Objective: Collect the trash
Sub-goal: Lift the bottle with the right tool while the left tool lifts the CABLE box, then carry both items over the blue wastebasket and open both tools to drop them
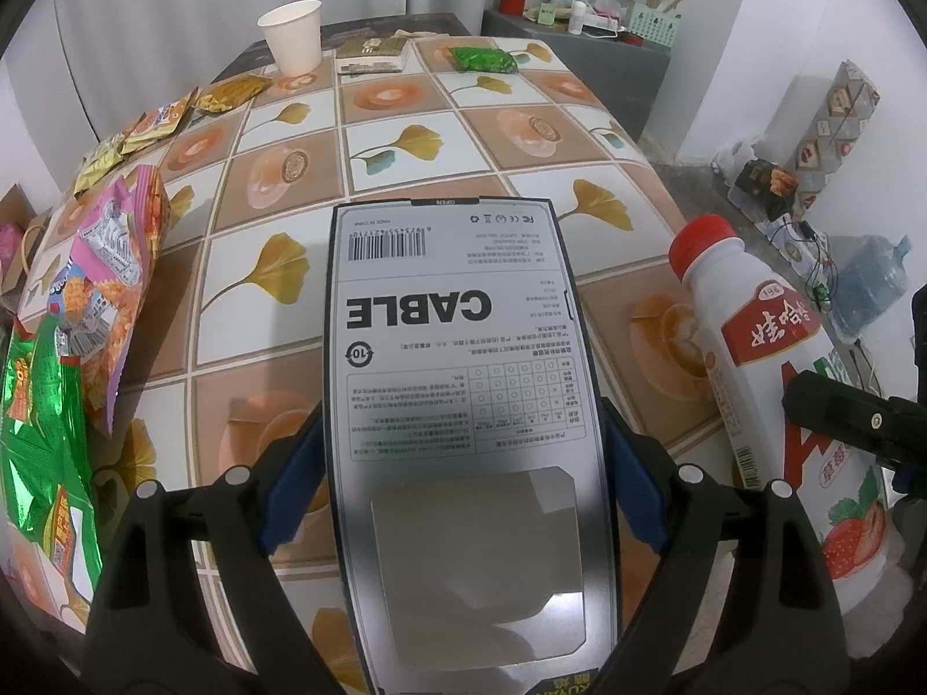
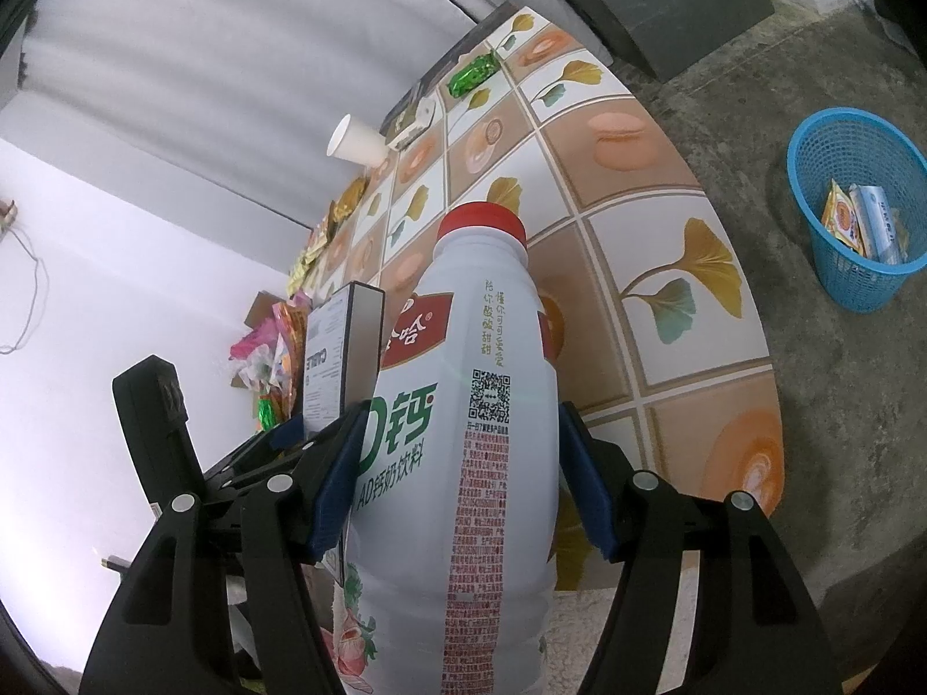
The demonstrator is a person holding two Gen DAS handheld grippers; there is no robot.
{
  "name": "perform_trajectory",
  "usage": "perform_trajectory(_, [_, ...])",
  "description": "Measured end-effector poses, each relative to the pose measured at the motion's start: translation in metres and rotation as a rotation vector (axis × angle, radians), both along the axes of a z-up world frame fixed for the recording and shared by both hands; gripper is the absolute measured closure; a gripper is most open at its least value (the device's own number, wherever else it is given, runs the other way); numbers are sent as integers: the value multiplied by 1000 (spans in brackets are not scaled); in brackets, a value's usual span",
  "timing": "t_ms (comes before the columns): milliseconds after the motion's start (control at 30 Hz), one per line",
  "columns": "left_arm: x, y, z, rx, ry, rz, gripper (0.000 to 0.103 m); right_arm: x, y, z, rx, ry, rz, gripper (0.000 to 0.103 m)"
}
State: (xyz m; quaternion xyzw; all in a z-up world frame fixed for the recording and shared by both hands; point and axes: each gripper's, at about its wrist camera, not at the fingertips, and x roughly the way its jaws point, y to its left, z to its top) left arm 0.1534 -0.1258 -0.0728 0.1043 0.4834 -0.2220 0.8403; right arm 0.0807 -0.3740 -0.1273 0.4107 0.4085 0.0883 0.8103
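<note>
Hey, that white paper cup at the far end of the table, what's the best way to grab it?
Grip the paper cup around its side wall, about midway up, coming in level from the near side. It stands upright with its mouth up, and its round, tapering wall suits jaws closing across it. Squeeze gently; thin paper may crumple.

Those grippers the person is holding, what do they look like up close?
Both the left gripper and the right gripper look alike: black plastic, with angular forked arms joined by round silver pins. The jaws carry flat blue pads. No cables or sleeves show.
</note>
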Motion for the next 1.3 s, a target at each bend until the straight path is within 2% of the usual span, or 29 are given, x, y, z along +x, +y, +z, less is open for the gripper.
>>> perform_trajectory(1300, [-4,-7,12,-10,-17,-5,21,-7,-8,2,18,-23,-7,40])
